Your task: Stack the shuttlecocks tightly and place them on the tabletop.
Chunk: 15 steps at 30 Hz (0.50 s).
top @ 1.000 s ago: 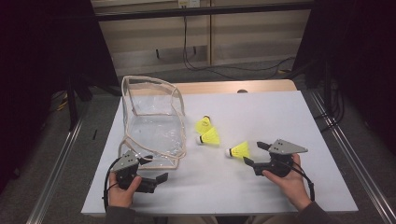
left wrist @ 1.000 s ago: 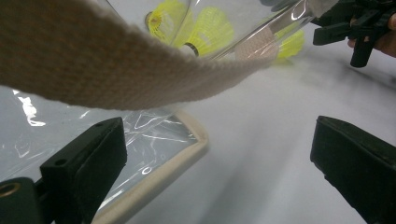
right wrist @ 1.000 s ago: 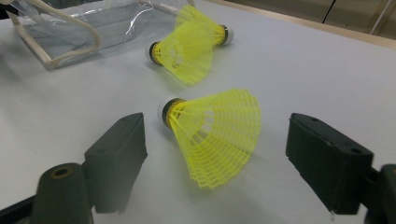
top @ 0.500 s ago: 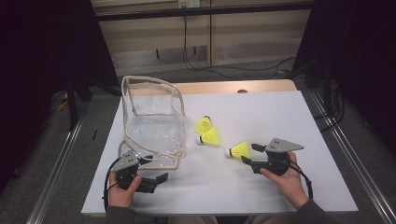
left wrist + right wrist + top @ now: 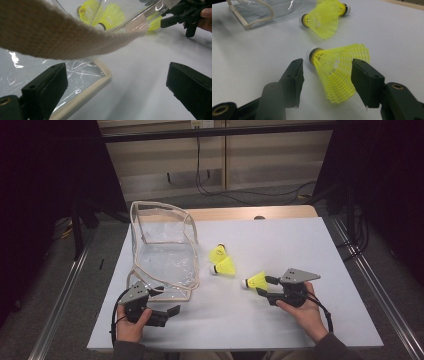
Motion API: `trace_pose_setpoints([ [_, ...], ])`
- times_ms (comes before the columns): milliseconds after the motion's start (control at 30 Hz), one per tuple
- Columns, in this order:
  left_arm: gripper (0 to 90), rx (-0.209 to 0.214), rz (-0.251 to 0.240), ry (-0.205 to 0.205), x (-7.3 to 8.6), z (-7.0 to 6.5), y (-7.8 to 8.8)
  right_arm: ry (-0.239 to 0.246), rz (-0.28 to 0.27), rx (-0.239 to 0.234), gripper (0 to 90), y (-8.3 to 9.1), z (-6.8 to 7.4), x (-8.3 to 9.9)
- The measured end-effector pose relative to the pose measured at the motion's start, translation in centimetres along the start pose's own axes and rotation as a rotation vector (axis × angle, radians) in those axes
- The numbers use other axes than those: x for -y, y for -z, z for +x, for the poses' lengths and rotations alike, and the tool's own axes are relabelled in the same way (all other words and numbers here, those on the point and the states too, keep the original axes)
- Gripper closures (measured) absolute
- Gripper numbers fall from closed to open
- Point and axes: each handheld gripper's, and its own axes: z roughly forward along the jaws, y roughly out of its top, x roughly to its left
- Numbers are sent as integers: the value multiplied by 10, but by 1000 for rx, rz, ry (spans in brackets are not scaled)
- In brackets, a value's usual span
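Observation:
Three yellow shuttlecocks lie on the white table (image 5: 300, 245). Two of them (image 5: 222, 261) rest side by side near the middle. The third shuttlecock (image 5: 256, 280) (image 5: 337, 67) lies with its skirt between the jaws of my right gripper (image 5: 265, 286) (image 5: 328, 65). These jaws have just been closing, and there is still a gap at the left pad. A clear bag (image 5: 162, 255) with beige trim lies at the left. My left gripper (image 5: 165, 302) (image 5: 116, 75) stands open at the bag's near corner, with the beige strap (image 5: 50, 37) hanging across above its jaws.
The table's near edge runs just below both hands. Wooden board (image 5: 240, 213) borders the far edge. Metal rails (image 5: 365, 270) run along both sides. In the left gripper view the right gripper (image 5: 172, 21) appears farther off, beyond the bag.
The right gripper's jaws have narrowed around the nearest shuttlecock's skirt. Both hands have stayed where they were, and the bag and the other shuttlecocks have not moved.

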Motion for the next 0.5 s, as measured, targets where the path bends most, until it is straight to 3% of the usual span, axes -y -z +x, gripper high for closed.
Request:
trace_pose_setpoints([
  [367, 37, 3, -3, 0, 0, 0, 0, 11, 35, -45, 646, -5, 1, -1],
  [500, 37, 3, 1, 0, 0, 0, 0, 3, 47, -61, 673, -8, 2, -1],
])
